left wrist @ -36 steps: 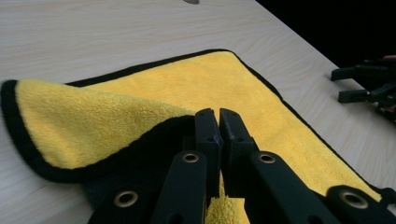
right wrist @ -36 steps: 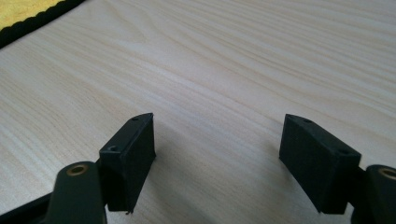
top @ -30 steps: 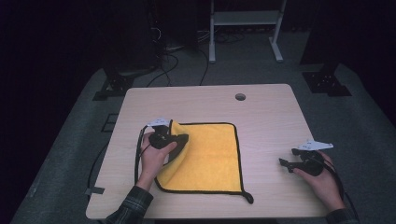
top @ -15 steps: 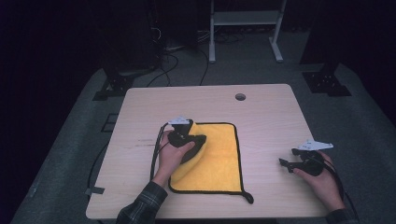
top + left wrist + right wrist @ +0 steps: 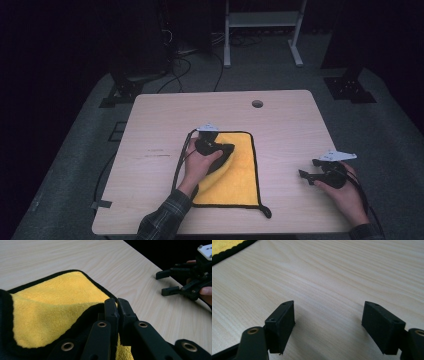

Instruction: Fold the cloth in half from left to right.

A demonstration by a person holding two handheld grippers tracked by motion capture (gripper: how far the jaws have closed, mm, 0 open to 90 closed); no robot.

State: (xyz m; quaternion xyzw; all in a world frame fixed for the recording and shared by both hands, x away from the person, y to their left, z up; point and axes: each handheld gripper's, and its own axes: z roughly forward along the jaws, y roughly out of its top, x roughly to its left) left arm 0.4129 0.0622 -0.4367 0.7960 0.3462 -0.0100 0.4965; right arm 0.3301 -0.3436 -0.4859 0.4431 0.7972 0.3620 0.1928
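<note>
A yellow cloth (image 5: 245, 172) with a black hem lies in the middle of the wooden table (image 5: 285, 125), its left part lifted and folded over toward the right. My left gripper (image 5: 226, 149) hangs over the cloth, shut on the hemmed edge. In the left gripper view the jaws (image 5: 117, 303) pinch the black hem, with the yellow cloth (image 5: 50, 302) draped to their left. My right gripper (image 5: 307, 168) rests low near the table's right edge, open, with nothing between its fingers. In its own view the right gripper (image 5: 328, 315) stands over bare wood, a corner of the cloth (image 5: 224, 246) at the top left.
A round cable hole (image 5: 257, 104) sits near the table's far edge. The left gripper's cable (image 5: 177, 160) loops over the wood beside the cloth. The right gripper (image 5: 163, 283) appears far off in the left gripper view. Dark floor, stands and cables surround the table.
My left hand has travelled to the right with the cloth's edge, so the cloth folds further over itself and looks narrower. The right hand has kept still.
</note>
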